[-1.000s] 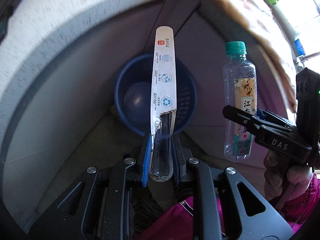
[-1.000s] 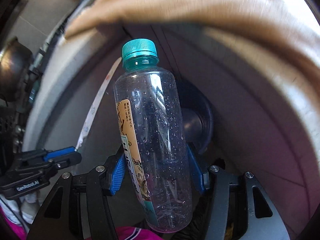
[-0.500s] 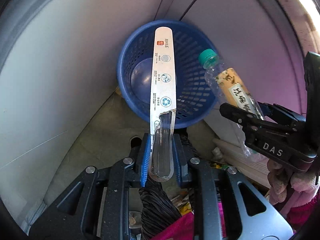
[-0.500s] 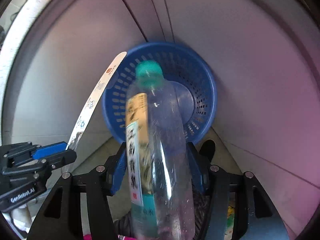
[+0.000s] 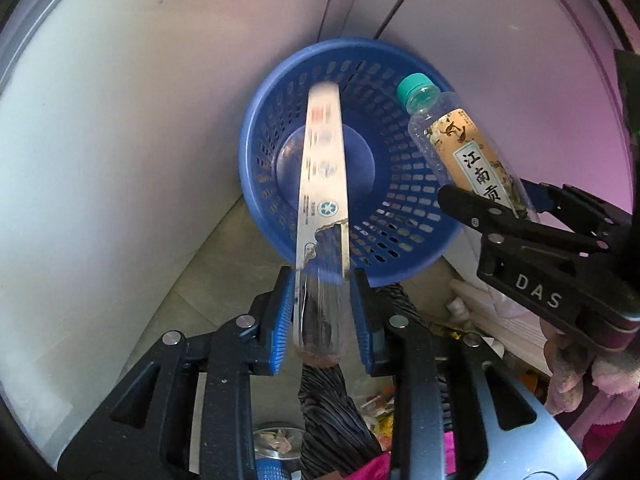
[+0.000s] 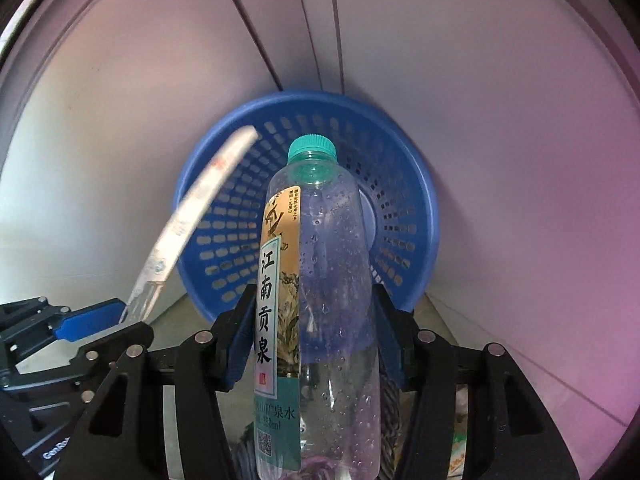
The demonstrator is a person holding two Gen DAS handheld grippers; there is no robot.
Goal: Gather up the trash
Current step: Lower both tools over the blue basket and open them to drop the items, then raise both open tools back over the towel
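Note:
A blue perforated basket (image 5: pixel 276 120) lies open toward me in the corner; it also shows in the right wrist view (image 6: pixel 416 184). In the left wrist view a long white wrapper (image 5: pixel 324 184) with a clear torn end stands between the blue pads of my left gripper (image 5: pixel 322 312); the pads have a small gap on each side and the wrapper is blurred. My right gripper (image 6: pixel 314 328) is shut on an empty clear bottle (image 6: pixel 320 280) with a teal cap, which points at the basket mouth. The bottle also shows in the left wrist view (image 5: pixel 460 148).
White cabinet panels (image 5: pixel 120 120) close in on the left and back (image 6: pixel 500 120). A tiled floor (image 5: pixel 224 280) lies under the basket. A dark ribbed object (image 5: pixel 332 412) and small litter (image 5: pixel 376 404) lie below the left gripper.
Both grippers moved closer to the basket, which now looks larger. The left gripper's pads have parted from the wrapper, which is now blurred. The bottle is steadier and points at the basket mouth.

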